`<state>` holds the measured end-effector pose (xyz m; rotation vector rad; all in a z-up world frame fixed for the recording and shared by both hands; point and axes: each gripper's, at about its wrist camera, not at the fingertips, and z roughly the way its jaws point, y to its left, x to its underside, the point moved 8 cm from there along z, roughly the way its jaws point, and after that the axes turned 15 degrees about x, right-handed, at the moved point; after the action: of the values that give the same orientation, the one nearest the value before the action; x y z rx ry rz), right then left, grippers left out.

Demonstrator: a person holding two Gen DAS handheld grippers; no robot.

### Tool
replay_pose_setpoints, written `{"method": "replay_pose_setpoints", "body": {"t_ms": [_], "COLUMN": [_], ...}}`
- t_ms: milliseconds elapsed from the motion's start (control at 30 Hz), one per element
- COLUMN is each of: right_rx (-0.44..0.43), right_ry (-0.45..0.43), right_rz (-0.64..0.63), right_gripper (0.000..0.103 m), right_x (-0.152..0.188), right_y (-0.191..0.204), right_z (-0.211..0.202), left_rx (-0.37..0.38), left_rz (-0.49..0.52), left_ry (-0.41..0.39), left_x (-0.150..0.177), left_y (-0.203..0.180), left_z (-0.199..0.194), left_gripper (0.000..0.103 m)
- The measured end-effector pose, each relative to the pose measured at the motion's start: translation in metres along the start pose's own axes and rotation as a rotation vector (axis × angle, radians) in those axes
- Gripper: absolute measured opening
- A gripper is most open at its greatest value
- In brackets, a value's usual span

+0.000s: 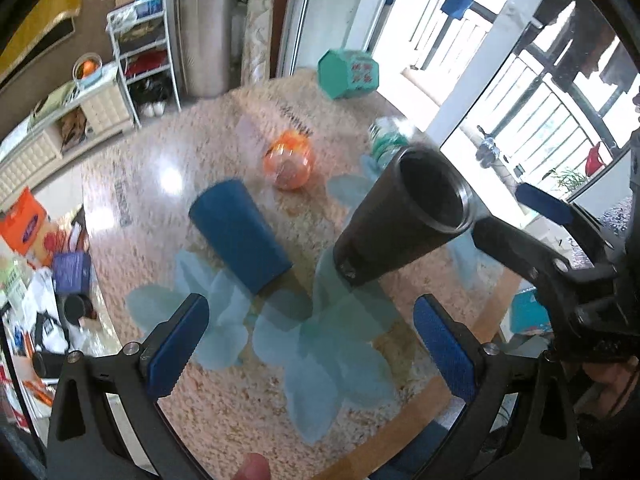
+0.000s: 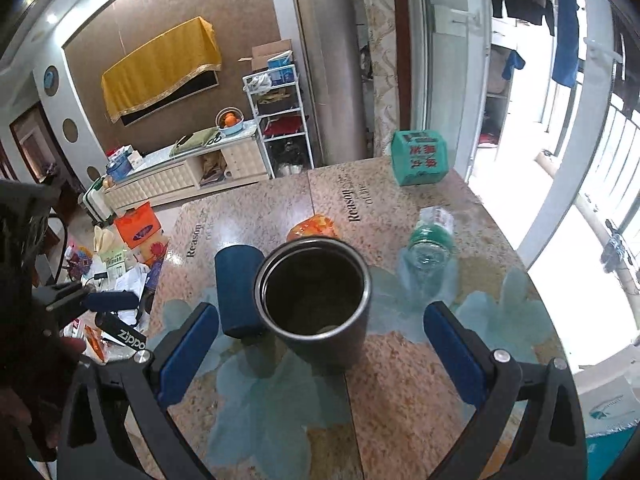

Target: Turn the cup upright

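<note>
A dark metal cup (image 2: 316,292) stands upright on the speckled table (image 2: 400,380), mouth up; it also shows in the left wrist view (image 1: 404,216). My right gripper (image 2: 320,356) is open, its blue pads either side of and just short of the cup, not touching it. The right gripper also shows in the left wrist view (image 1: 504,224), close to the cup's rim. My left gripper (image 1: 312,344) is open and empty, nearer than the cup. A blue cylindrical cup (image 1: 240,236) lies on its side left of the dark cup, also in the right wrist view (image 2: 238,288).
An orange packet (image 1: 288,160), a clear bottle with green label (image 2: 432,244) and a teal box (image 2: 418,156) sit farther back on the table. The table's right edge faces a bright balcony. Clutter covers the floor at left.
</note>
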<state>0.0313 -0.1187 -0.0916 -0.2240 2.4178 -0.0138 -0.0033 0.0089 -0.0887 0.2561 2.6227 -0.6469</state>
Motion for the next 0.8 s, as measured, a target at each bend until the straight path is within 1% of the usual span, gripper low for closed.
{"method": "replay_pose_setpoints", "body": {"t_ms": [100, 167, 267, 433, 533, 800], "right_rx": [0.000, 0.008, -0.015, 0.030, 0.034, 0.004], "right_ry": [-0.005, -0.006, 0.039, 0.037, 0.059, 0.094], "right_rz": [0.021, 0.035, 0.069, 0.075, 0.076, 0.053], "right_gripper": [0.103, 0.103, 0.103, 0.103, 0.103, 0.103], "right_x": [-0.005, -0.008, -0.006, -0.005, 0.000, 0.017], "right_y": [-0.008, -0.016, -0.028, -0.047, -0.057, -0.069], "right_z": [-0.013, -0.021, -0.028, -0.032, -0.028, -0.027], "left_rx": [0.004, -0.012, -0.037, -0.081, -0.127, -0.160], "left_rz": [0.048, 0.064, 0.072, 0.093, 0.090, 0.069], "left_ry": [-0.031, -0.051, -0.070, -0.083, -0.099, -0.134], "left_x": [-0.012, -0.020, -0.028, -0.035, -0.036, -0.036], "left_y": [-0.015, -0.024, -0.035, -0.056, -0.064, -0.081], "left_z": [-0.008, -0.012, -0.017, -0.021, -0.022, -0.019], "left_gripper": [0.103, 0.103, 0.103, 0.103, 0.103, 0.103]}}
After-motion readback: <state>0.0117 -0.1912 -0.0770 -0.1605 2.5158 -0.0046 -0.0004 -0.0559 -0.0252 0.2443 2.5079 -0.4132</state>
